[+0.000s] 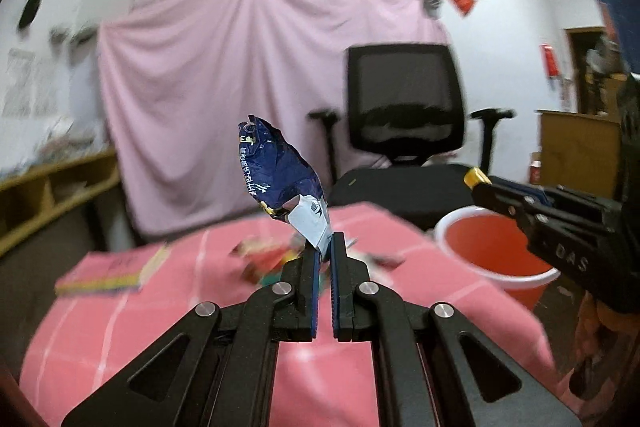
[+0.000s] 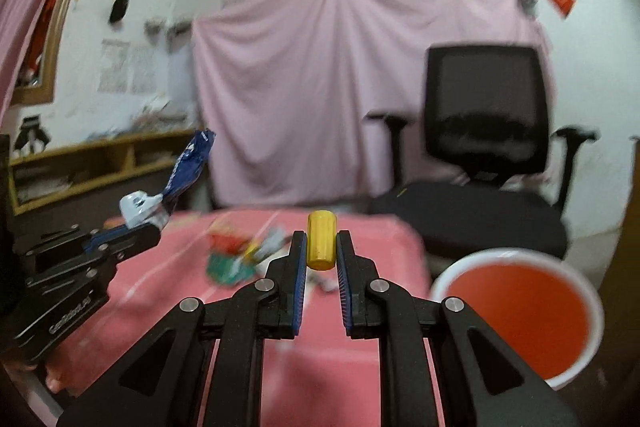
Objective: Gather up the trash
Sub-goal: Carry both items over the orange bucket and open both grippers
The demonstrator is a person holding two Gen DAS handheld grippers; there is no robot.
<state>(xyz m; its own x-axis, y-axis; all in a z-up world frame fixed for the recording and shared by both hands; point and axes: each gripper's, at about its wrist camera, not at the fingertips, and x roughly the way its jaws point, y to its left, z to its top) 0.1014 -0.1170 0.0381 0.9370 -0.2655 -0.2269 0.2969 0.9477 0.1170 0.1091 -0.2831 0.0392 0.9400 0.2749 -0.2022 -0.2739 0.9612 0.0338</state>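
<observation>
The left gripper (image 1: 325, 247) pinches a crumpled blue foil wrapper (image 1: 280, 179) with illegible white print, pointing toward 11 o'clock. The right gripper (image 2: 322, 247) clamps a yellow plastic cylinder (image 2: 321, 245) over the pink desk (image 2: 328, 355); the red bucket (image 2: 516, 311) sits at 4 o'clock.

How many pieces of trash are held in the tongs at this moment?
2. The left tongs grip a blue snack wrapper, raised above the pink table. The right tongs grip a yellow cylinder. More blurred litter lies on the table, not held.
</observation>
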